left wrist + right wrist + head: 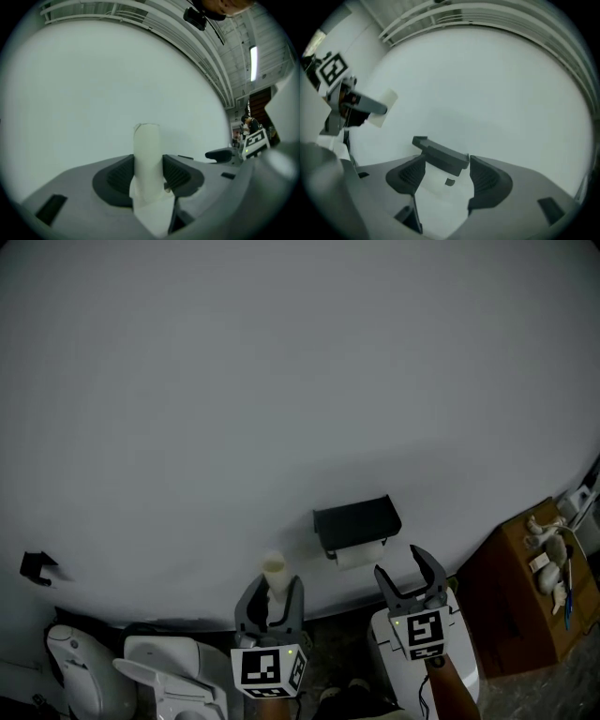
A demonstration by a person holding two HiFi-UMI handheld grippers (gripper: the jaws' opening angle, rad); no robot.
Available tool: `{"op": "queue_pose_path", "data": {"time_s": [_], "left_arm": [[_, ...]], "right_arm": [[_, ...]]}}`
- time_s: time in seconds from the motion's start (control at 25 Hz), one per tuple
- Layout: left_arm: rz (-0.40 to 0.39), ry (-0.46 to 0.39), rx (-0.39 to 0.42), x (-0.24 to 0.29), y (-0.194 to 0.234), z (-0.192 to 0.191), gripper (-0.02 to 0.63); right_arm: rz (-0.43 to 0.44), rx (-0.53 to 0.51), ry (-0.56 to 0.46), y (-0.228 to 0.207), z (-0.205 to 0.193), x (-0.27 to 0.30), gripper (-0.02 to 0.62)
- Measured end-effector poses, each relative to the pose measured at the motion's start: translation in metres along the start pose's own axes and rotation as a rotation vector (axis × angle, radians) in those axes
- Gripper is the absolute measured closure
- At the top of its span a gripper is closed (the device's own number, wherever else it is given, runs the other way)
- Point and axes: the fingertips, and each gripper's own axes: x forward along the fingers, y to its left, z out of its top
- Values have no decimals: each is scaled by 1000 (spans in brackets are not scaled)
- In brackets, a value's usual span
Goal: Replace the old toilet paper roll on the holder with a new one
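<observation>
White wall (281, 381) fills almost every view. The black holder (356, 521) is fixed low on it, and a white roll (359, 555) shows just under its cover.

The left tongs (270, 601) are clenched on a thin cream tube (273, 579), held upright with its top clear above the jaws. In the left gripper view a loose bit of white paper hangs off the tube's foot between the pads. By its slimness it looks like the spent roll, though I cannot be sure.

The right tongs (412, 592) are released and empty, just below and right of the holder. In the right gripper view the holder (440, 152) sits beyond the jaws, not between them.

Risks from here:
- The tube is light and gripped across its soft wall, so a hard squeeze could crush it and a slack one could let it slide out downward.
- Reaching under the cover with open jaws could catch the cover or tear the roll's paper.
- The two tongs are near each other and could knock together.

A brown box (511, 601) stands at the right, with pale bundles and something blue on top. I cannot tell what they are. A white toilet (169, 676) sits at lower left.
</observation>
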Motion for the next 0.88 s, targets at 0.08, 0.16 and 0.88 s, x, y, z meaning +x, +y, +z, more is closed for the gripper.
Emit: {"op": "queue_pose_path", "data": {"time_s": [0.08,0.16,0.88], "left_arm": [[6,-8,-3,-1,1,3,414],[17,-19,-5,-1,2,5,414],[11,-46,-3,0,-14,15,414]], "right_arm": [[-19,122,-34,-12,10,-8,286],[-61,208,-59,-24,14,-16,317],[-193,348,-105,-57,14,-42,571]]}}
